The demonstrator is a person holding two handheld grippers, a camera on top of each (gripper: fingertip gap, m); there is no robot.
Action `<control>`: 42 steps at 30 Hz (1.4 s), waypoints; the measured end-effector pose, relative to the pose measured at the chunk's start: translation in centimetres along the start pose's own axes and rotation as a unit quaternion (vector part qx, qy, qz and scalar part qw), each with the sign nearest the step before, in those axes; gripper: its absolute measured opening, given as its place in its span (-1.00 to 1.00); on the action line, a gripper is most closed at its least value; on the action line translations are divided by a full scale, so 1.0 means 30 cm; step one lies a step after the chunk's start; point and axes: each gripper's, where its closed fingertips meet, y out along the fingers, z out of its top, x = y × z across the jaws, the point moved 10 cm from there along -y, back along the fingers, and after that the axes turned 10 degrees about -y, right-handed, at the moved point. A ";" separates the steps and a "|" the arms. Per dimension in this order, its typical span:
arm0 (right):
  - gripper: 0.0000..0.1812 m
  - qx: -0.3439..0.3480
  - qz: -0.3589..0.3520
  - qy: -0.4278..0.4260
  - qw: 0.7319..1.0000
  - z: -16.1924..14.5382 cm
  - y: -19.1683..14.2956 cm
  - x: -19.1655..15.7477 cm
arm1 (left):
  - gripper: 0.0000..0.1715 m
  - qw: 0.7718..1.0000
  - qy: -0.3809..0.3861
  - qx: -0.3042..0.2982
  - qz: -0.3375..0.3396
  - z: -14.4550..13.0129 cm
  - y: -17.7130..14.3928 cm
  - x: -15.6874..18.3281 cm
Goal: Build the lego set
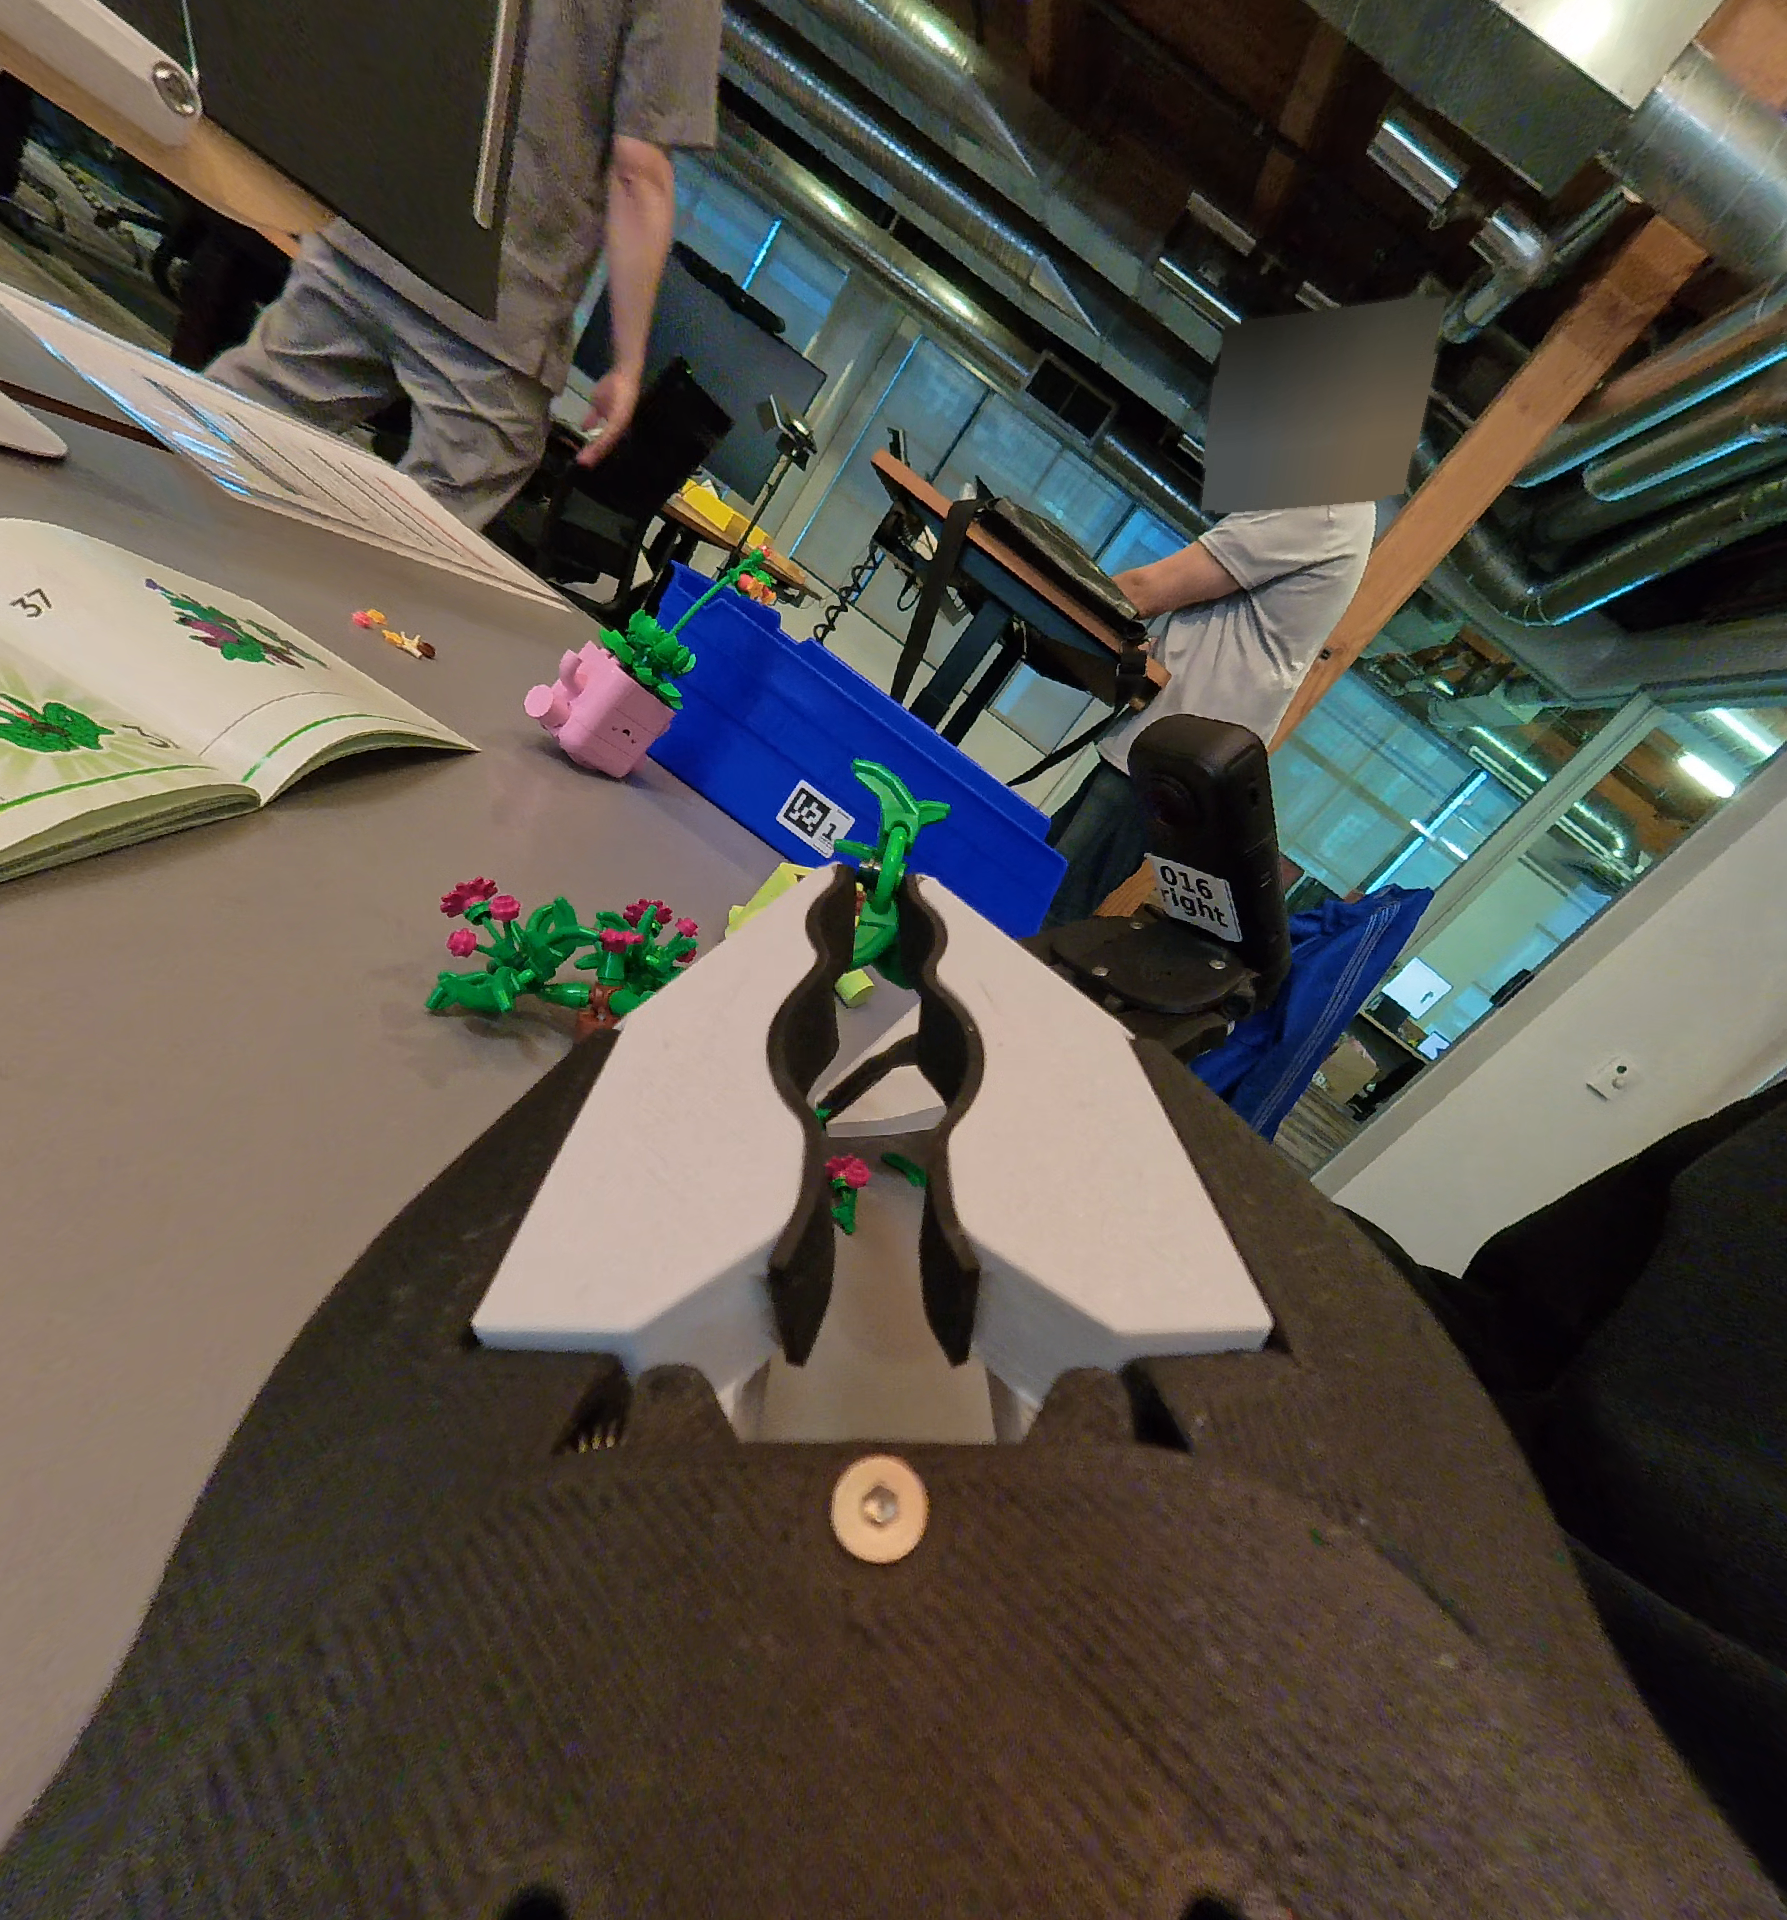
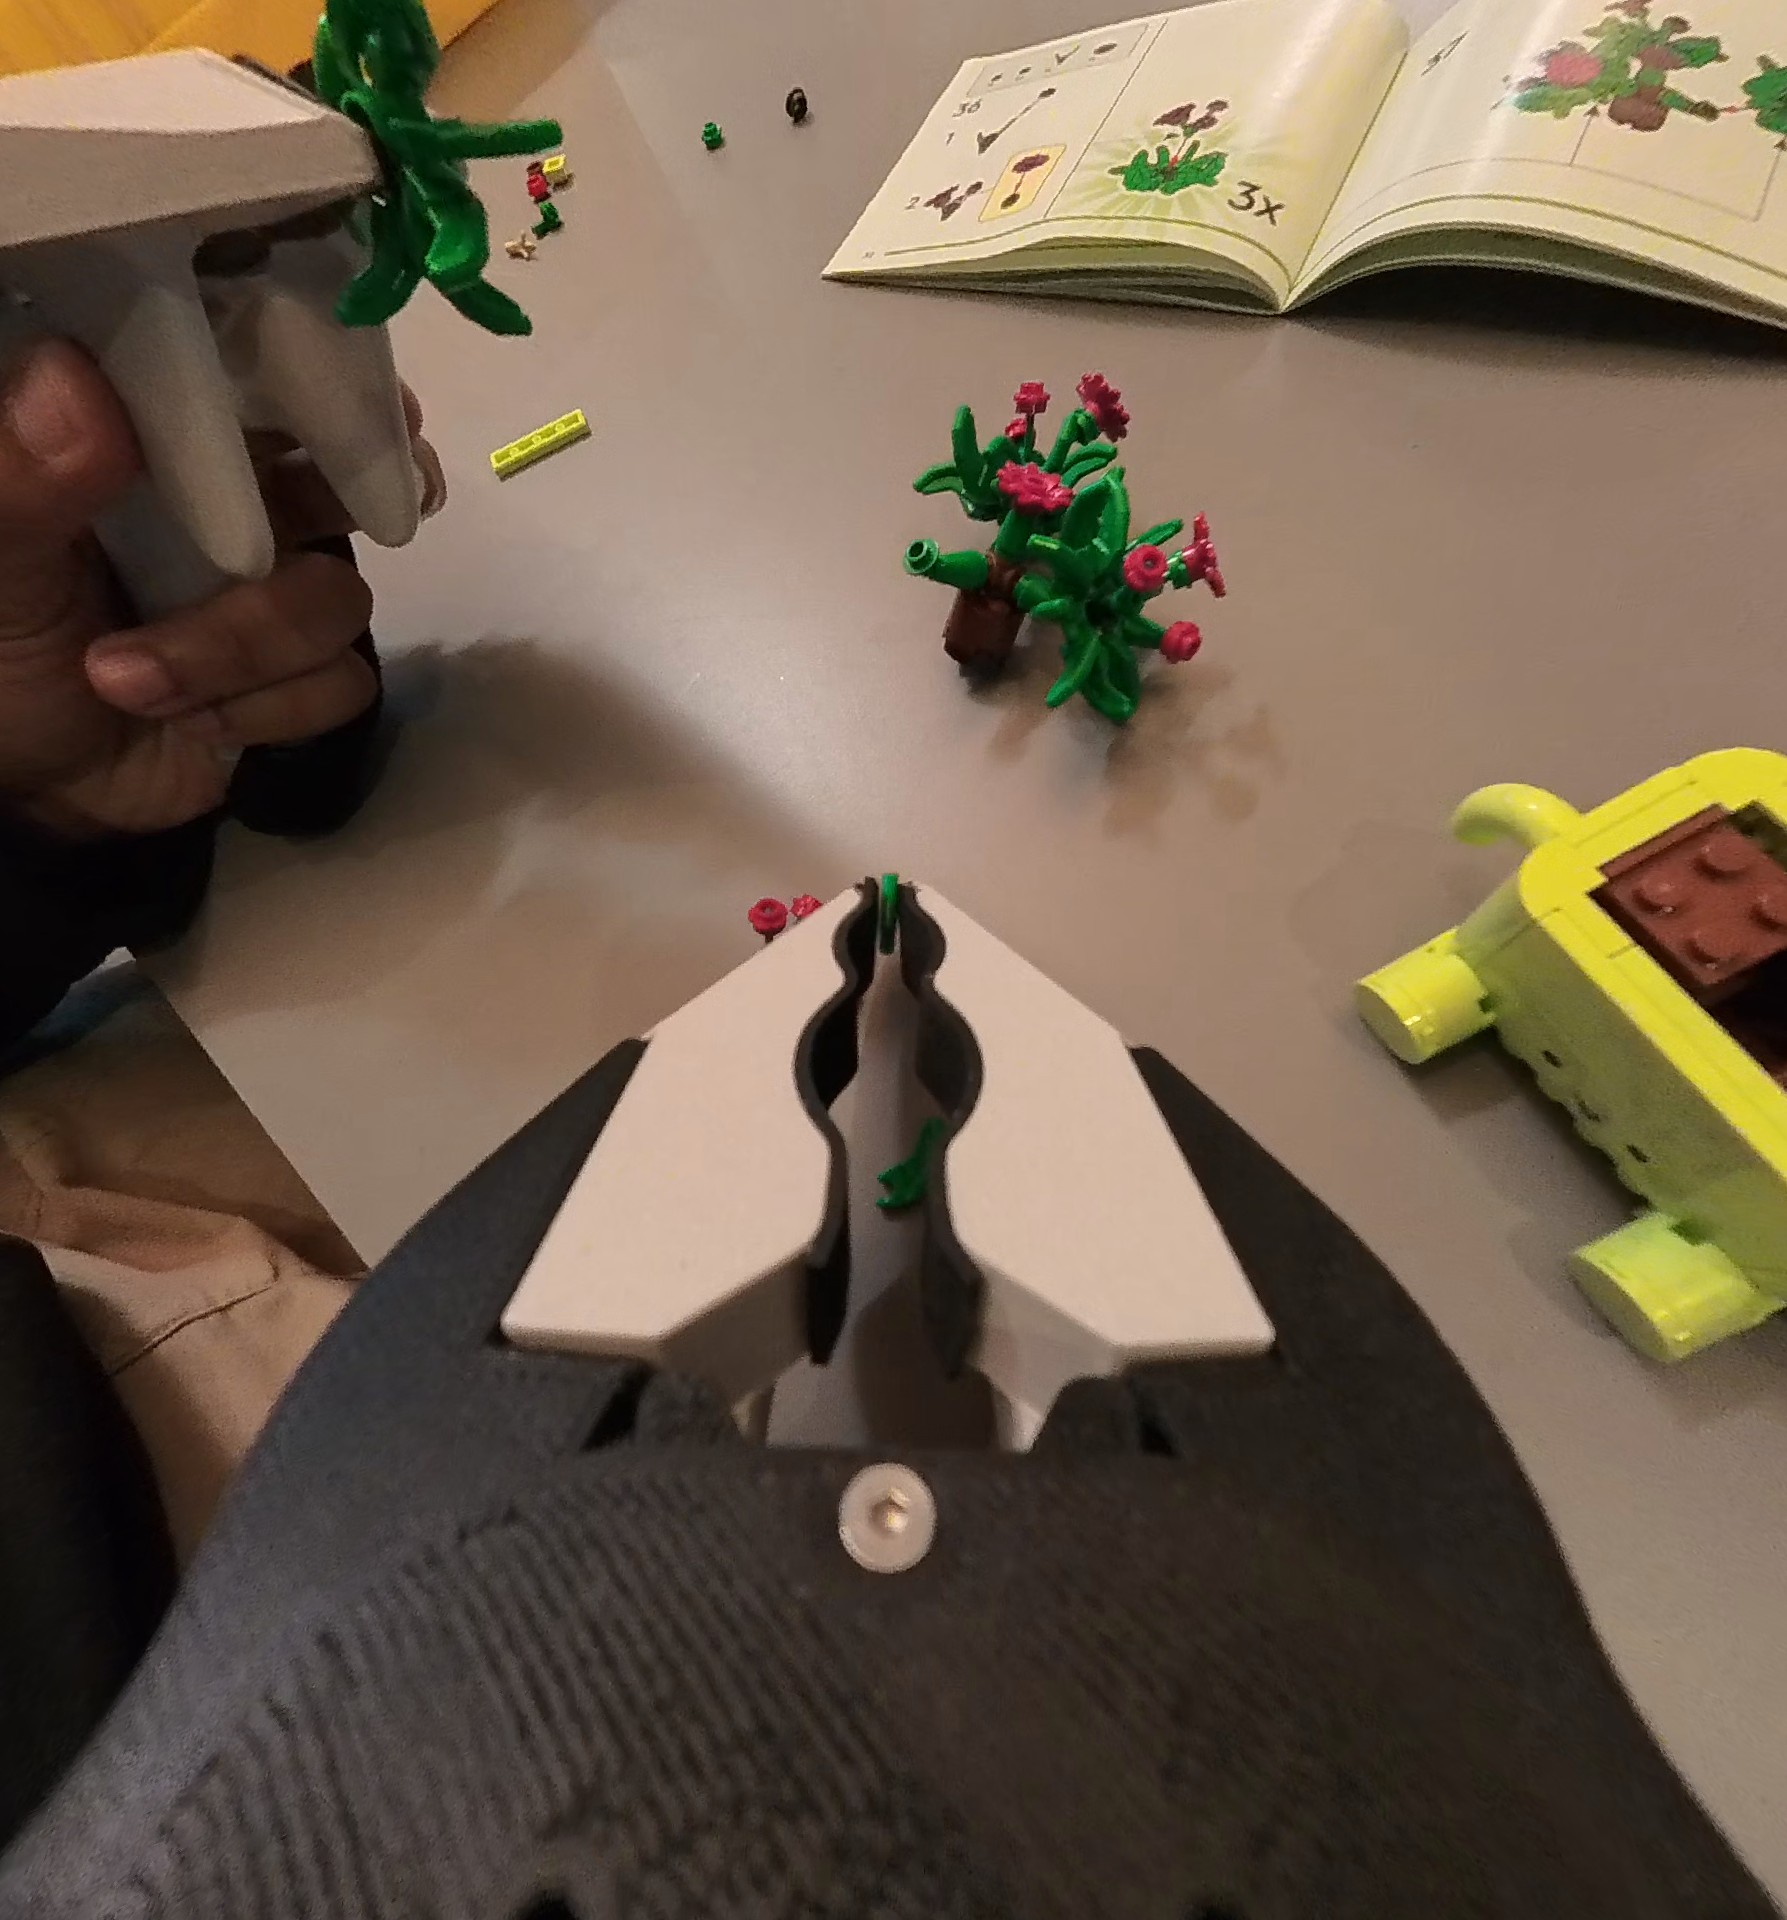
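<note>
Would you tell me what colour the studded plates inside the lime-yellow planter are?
Reddish brown plates inside the lime-yellow planter; clearest in the right wrist view.

The right claw [image 2: 887,909] pinches a thin green piece [image 2: 889,902] at its tips above the grey worktop [image 2: 723,582]. Ahead lies a flowering plant cluster [image 2: 1071,551]; a lime-yellow model [image 2: 1637,1049] lies to the right. The left claw [image 2: 354,171] grips green foliage [image 2: 421,197].

Desk [image 2: 1388,582]: smooth grey top, faint sheen. Lego plant cluster [image 2: 1071,551] and lime brick body [image 2: 1637,1091]: glossy plastic; booklet [image 2: 1232,156]: satin paper. Right tool [image 2: 887,914]: matt ribbed black shell, smooth pale fingers [image 2: 723,1174], 1 metal screw [image 2: 886,1519].
</note>
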 end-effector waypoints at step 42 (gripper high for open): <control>-0.87 0.323 0.248 0.134 0.904 0.028 -0.096 0.002 | -0.93 0.879 0.446 -0.106 0.131 -0.166 0.094 0.189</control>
